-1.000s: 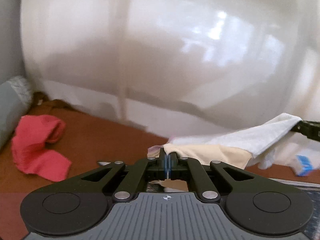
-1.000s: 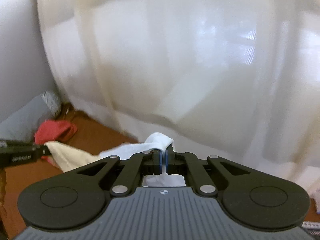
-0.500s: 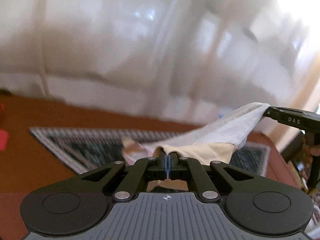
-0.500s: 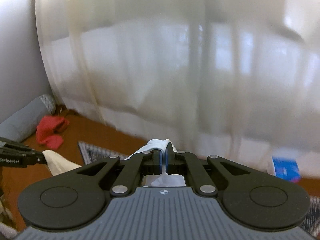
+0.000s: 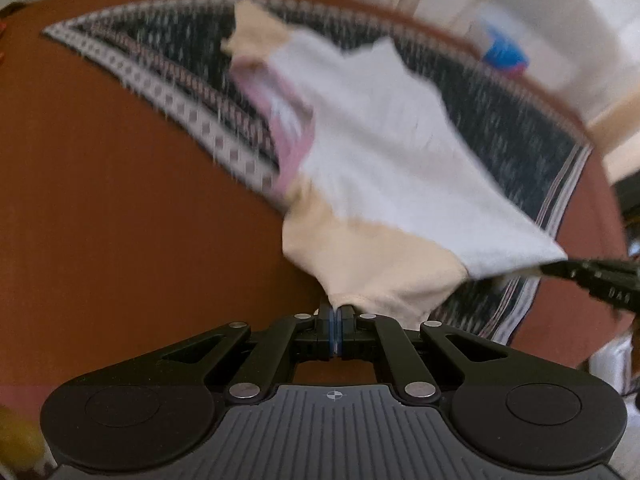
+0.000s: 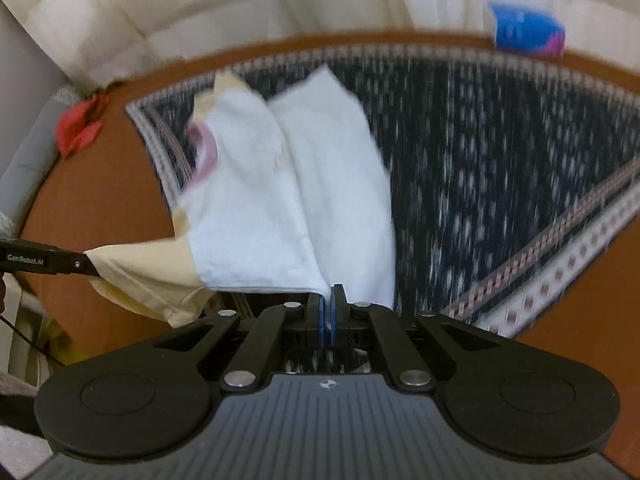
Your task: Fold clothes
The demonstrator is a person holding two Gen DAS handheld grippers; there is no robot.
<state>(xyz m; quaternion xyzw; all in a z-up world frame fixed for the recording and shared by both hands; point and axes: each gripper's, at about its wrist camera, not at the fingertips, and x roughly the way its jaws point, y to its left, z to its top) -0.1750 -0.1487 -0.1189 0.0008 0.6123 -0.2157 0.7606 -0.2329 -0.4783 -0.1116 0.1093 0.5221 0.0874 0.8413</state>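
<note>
Above the patterned rug (image 5: 168, 80), stretched between both tools: white-and-cream garment (image 5: 384, 152). Left hand-held gripper (image 5: 335, 314) clamped on a cream corner, right hand-held gripper (image 6: 327, 300) pinched on the white corner. Cloth trailing forward, away from both, far end sagging toward the rug. Held edge crosswise, long axis running ahead; neither side nearer. Likely next: laying flat.

Each gripper, the left gripper (image 5: 335, 314) and the right gripper (image 6: 327, 304), is built of matte black linkage arms fastened with silver screws, a ribbed grey housing bearing a crosshair mark, and blue-padded fingers (image 6: 320, 312). "GenRobot.AI" is printed in white.
</note>
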